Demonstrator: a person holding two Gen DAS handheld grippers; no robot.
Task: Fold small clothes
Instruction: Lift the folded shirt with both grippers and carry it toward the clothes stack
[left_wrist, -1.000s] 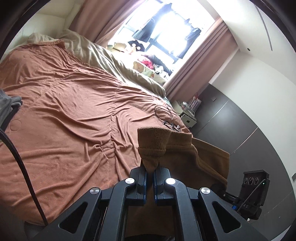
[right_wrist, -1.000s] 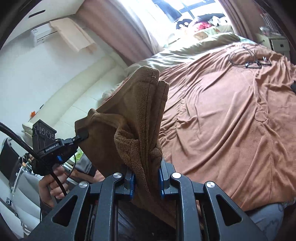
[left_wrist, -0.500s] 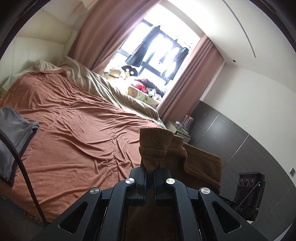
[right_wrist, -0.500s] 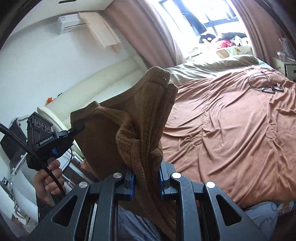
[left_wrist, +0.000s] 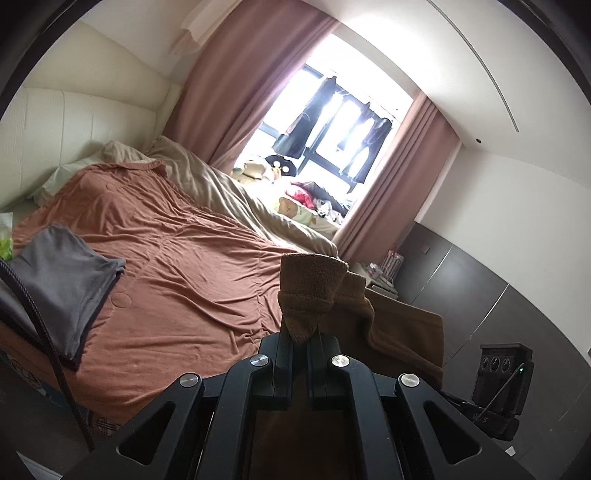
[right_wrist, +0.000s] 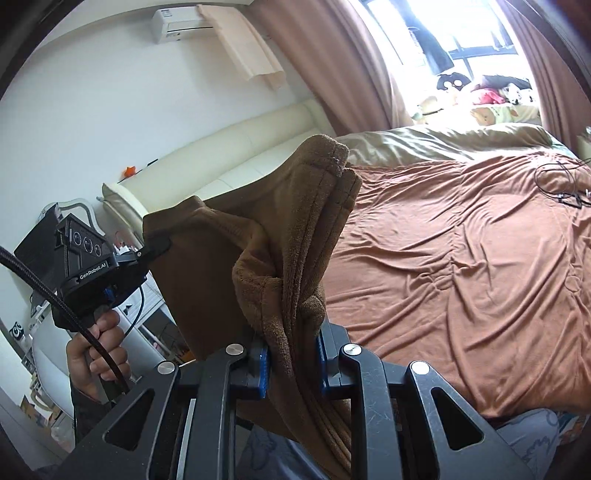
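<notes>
Brown garment (left_wrist: 314, 291): held in air between both grippers, above bed edge.
Left gripper (left_wrist: 300, 341): jaws clamped on folded brown corner; cloth stands up just ahead of fingertips.
Right gripper (right_wrist: 291, 354): jaws clamped on thick bunched edge; rest drapes leftward toward left gripper.
Bed (left_wrist: 177, 266): rust cover, ahead of both grippers.
Grey folded cloth (left_wrist: 62, 280): on bed, left of left gripper.

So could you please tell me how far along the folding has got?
Done: a grey garment lies folded on the bed. In hand: the left hand-held gripper and right hand-held gripper each clamp the brown garment, held up off the bed. Left: laying it flat and folding it.
</notes>
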